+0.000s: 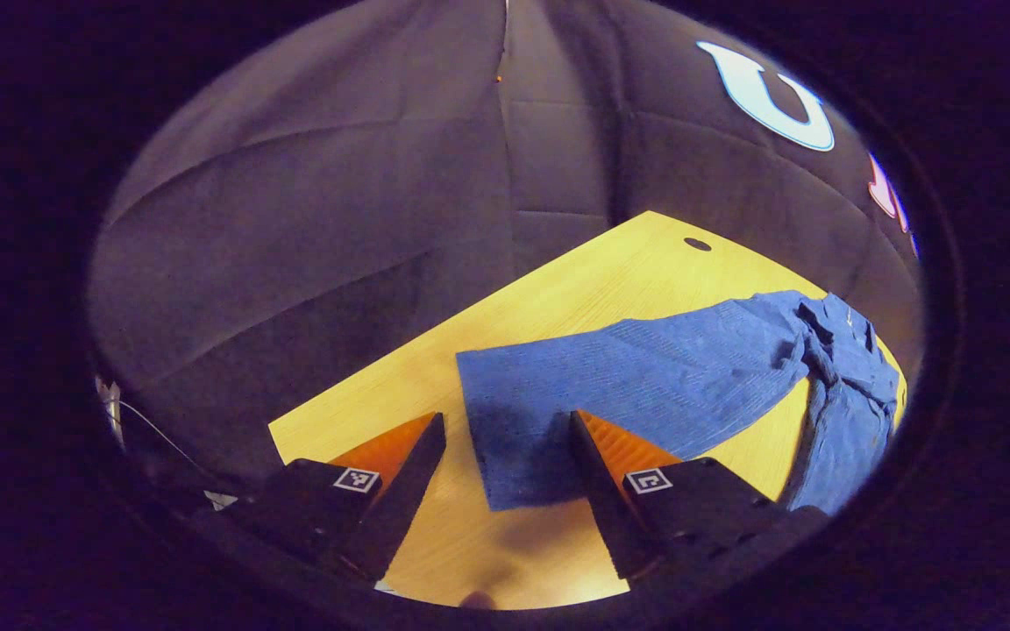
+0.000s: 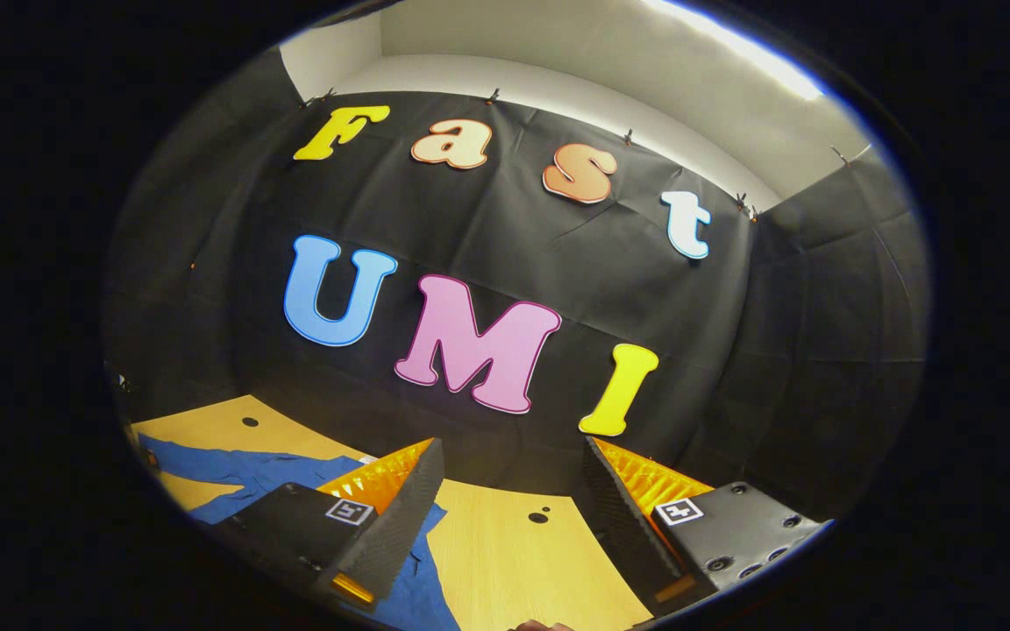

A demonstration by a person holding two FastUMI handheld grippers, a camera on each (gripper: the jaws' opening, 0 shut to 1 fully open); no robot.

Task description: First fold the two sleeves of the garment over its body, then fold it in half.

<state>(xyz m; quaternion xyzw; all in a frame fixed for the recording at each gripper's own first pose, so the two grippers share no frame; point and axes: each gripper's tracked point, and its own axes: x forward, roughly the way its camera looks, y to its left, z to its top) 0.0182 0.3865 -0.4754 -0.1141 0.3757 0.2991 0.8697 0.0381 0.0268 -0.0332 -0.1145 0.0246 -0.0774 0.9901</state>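
Note:
A blue long-sleeved garment (image 1: 680, 368) lies on the yellow wooden table (image 1: 558, 298). One sleeve stretches toward me, and its cuff end (image 1: 514, 456) lies between the fingers of my left gripper (image 1: 509, 429), which is open just above it. The collar and body (image 1: 847, 350) bunch at the right. In the right gripper view, my right gripper (image 2: 514, 456) is open with nothing between its fingers, raised over the table (image 2: 514, 561). Part of the blue garment (image 2: 233, 469) lies at the lower left, passing under the left finger (image 2: 382, 517).
The tabletop has small dark holes (image 1: 697, 244) (image 2: 538, 517) near its far edge. The black cloth wall (image 1: 338, 219) closes in behind the table. A thin cable (image 1: 150, 429) hangs off the table's left side.

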